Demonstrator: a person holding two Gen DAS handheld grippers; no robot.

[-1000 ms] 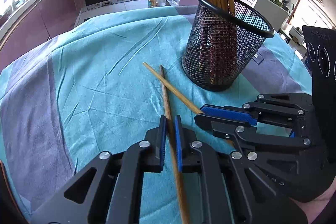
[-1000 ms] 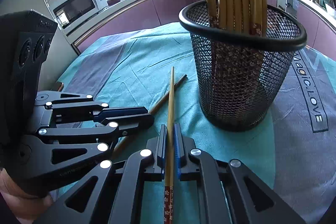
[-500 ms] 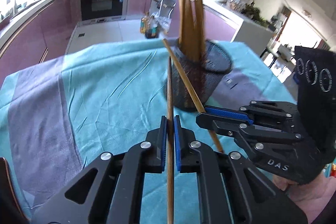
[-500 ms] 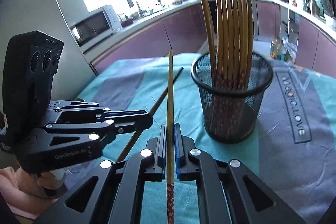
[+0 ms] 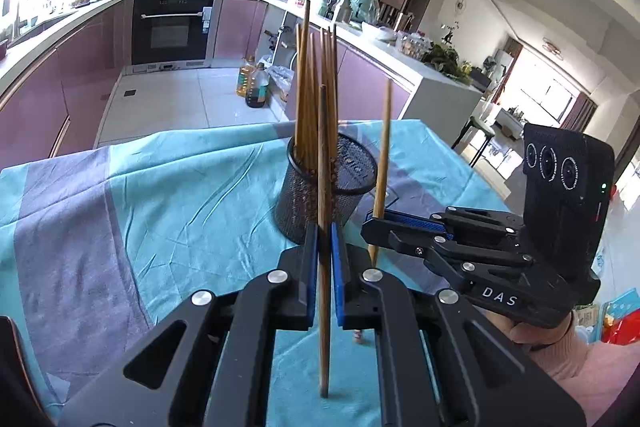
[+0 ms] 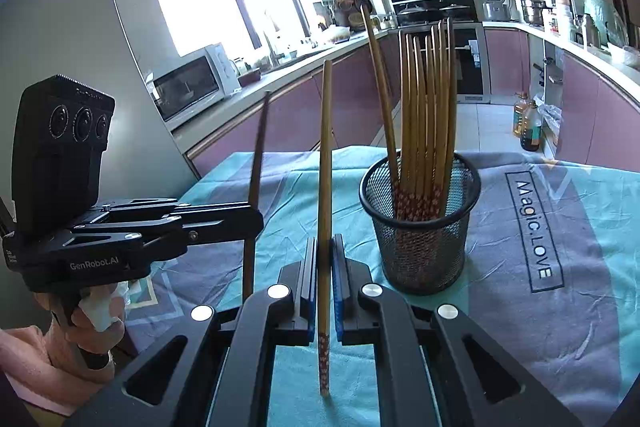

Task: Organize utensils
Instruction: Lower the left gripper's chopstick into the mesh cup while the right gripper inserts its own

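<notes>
While your left gripper clamps dark chopstick upright, your right gripper pinches paler chopstick upright, both near mesh holder full of chopsticks on teal cloth. Only right view shows flowered end, "Magic.LOVE" print.

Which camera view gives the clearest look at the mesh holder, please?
The right wrist view: the mesh holder stands unobstructed, rim, wall and chopsticks inside all visible. In the left wrist view the holder is partly hidden behind the darker chopstick clamped in the left gripper.
</notes>
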